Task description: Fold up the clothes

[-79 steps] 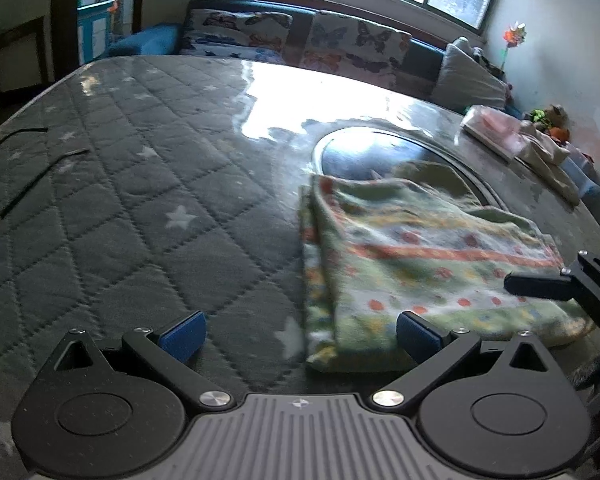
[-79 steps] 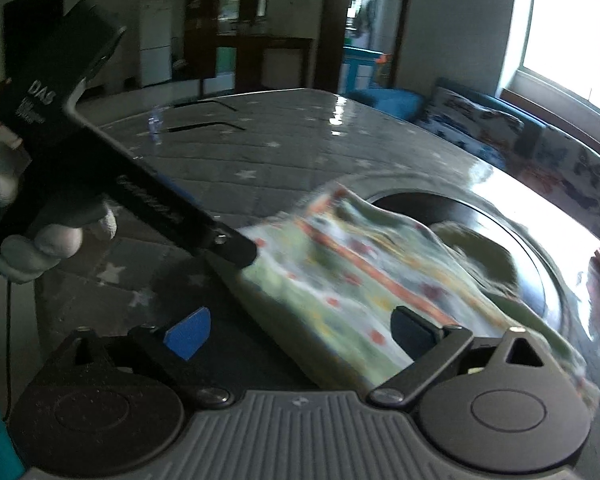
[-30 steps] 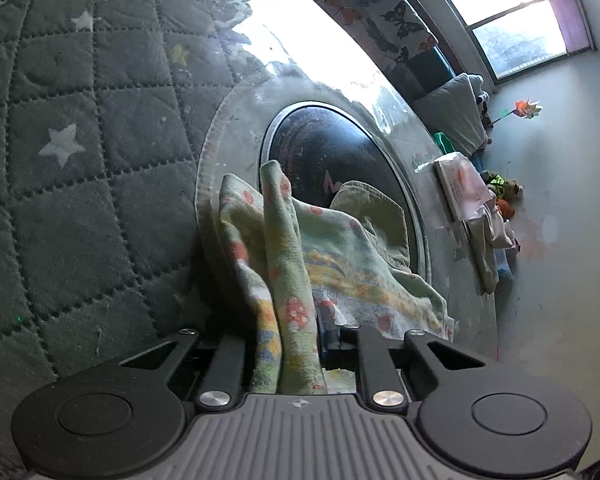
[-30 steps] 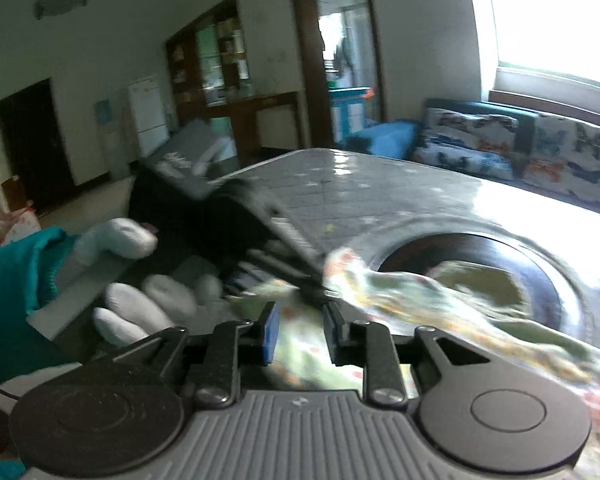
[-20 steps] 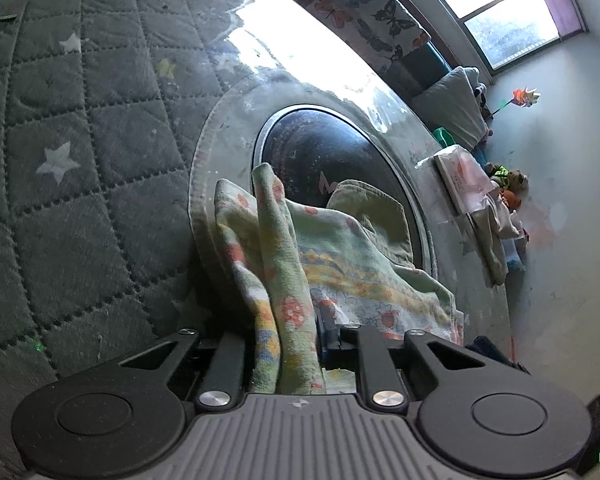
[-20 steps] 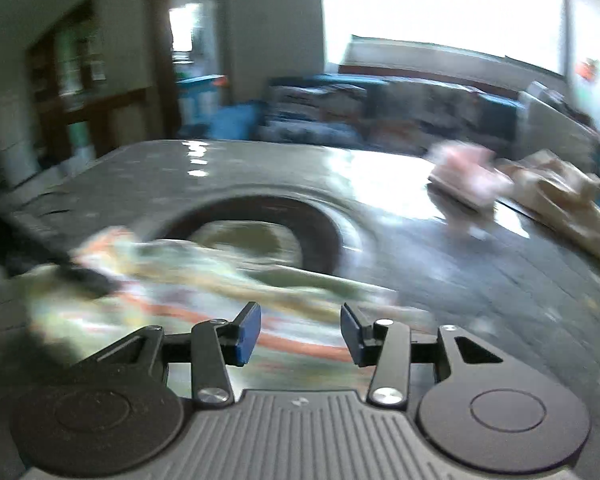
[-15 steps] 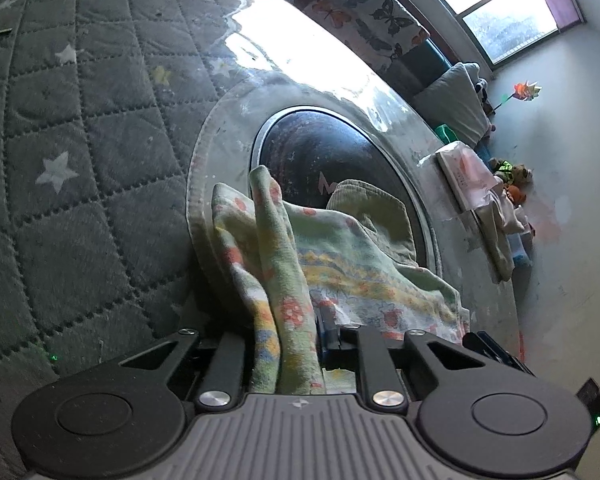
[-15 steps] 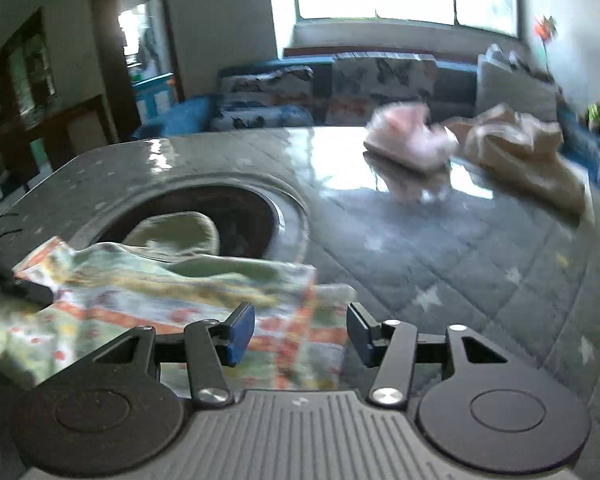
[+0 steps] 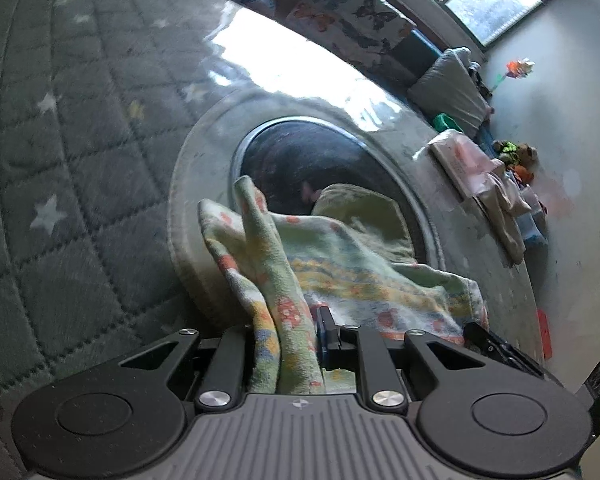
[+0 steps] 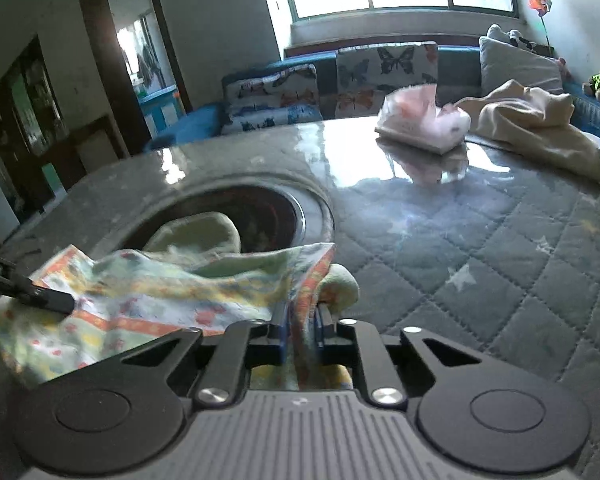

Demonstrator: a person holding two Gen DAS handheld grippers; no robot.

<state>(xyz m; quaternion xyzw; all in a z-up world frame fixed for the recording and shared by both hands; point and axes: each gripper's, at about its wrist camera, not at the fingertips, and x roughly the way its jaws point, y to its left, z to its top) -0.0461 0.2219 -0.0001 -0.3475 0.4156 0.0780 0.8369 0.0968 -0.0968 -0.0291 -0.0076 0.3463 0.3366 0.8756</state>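
My right claw (image 10: 300,330), open 0.5 s ago, is now clenched on the floral garment (image 10: 148,304) at its far edge; my left claw (image 9: 284,332) still grips the opposite edge, so the garment is held at 2 ends over the quilted counter (image 10: 500,280), ready for a fold

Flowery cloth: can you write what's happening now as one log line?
left gripper: shut on flowery cloth | right gripper: shut on flowery cloth | cloth: partly folded

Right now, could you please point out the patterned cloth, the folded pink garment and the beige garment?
patterned cloth (image 10: 152,300): right wrist view, on its flat printed middle.
folded pink garment (image 10: 420,120): right wrist view, on its top layer.
beige garment (image 10: 536,124): right wrist view, on its crumpled middle.
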